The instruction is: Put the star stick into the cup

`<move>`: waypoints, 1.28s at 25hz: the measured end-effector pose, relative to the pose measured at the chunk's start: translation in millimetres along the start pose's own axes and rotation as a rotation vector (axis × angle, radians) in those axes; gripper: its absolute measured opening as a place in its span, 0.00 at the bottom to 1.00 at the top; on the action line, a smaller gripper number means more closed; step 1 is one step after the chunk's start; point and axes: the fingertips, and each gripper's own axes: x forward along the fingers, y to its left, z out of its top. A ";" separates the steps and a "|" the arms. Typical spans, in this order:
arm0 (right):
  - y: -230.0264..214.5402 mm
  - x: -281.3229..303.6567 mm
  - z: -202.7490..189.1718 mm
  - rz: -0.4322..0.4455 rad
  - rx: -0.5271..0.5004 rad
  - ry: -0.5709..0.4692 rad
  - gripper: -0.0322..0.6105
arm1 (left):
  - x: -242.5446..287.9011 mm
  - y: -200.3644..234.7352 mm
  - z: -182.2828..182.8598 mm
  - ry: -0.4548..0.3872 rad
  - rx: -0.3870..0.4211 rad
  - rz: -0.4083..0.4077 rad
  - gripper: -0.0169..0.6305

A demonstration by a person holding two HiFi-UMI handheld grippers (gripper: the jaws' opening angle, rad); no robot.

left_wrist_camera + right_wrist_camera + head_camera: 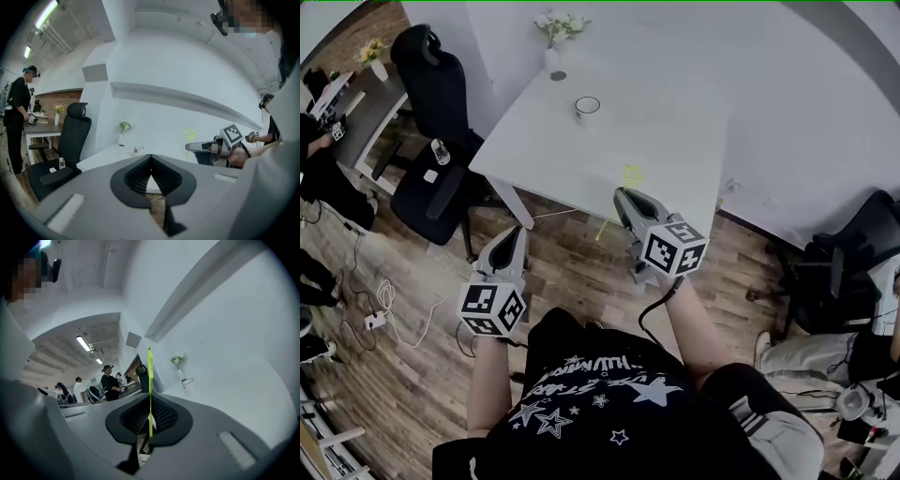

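The star stick (pixel 630 176) is a thin yellow-green rod with a star at its top. My right gripper (pixel 622 197) is shut on it at the white table's (pixel 666 122) near edge, and the rod's tail hangs down toward the floor. In the right gripper view the stick (pixel 150 380) stands upright between the jaws of that gripper (pixel 150 404). The white cup (pixel 587 110) stands farther back on the table, apart from the stick. My left gripper (pixel 518 234) hangs over the floor left of the table, shut and empty (pixel 150 161). From it I see the star (pixel 189 135) and the cup (pixel 138 149).
A vase of flowers (pixel 553 52) stands at the table's far corner behind the cup. A black office chair (pixel 436 103) sits left of the table, another chair (pixel 853 262) at the right. Cables (pixel 384 305) lie on the wood floor. People stand at a desk (pixel 110 383) in the distance.
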 end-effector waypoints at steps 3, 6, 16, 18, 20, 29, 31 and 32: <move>-11.9 11.2 2.3 -0.011 0.008 -0.001 0.09 | 16.8 5.9 1.9 0.005 -0.004 -0.008 0.03; -25.8 24.5 3.3 -0.027 0.030 -0.004 0.09 | 37.5 13.8 0.3 0.021 -0.004 -0.027 0.03; -89.0 91.4 45.7 -0.114 0.024 -0.040 0.09 | 145.5 56.1 21.1 0.026 -0.002 -0.110 0.03; -100.1 108.6 58.1 -0.130 0.021 -0.048 0.09 | 167.7 63.5 25.0 0.032 -0.005 -0.130 0.03; -109.2 125.5 72.1 -0.140 0.020 -0.060 0.09 | 188.5 70.0 30.1 0.041 -0.003 -0.152 0.03; -149.0 200.0 139.8 -0.172 0.018 -0.135 0.09 | 269.4 99.8 52.7 0.069 0.003 -0.225 0.03; -152.9 213.6 152.0 -0.172 0.024 -0.154 0.09 | 282.7 106.9 54.2 0.078 -0.001 -0.236 0.03; -155.2 219.7 157.7 -0.173 0.028 -0.163 0.09 | 289.6 109.7 55.8 0.081 -0.002 -0.242 0.03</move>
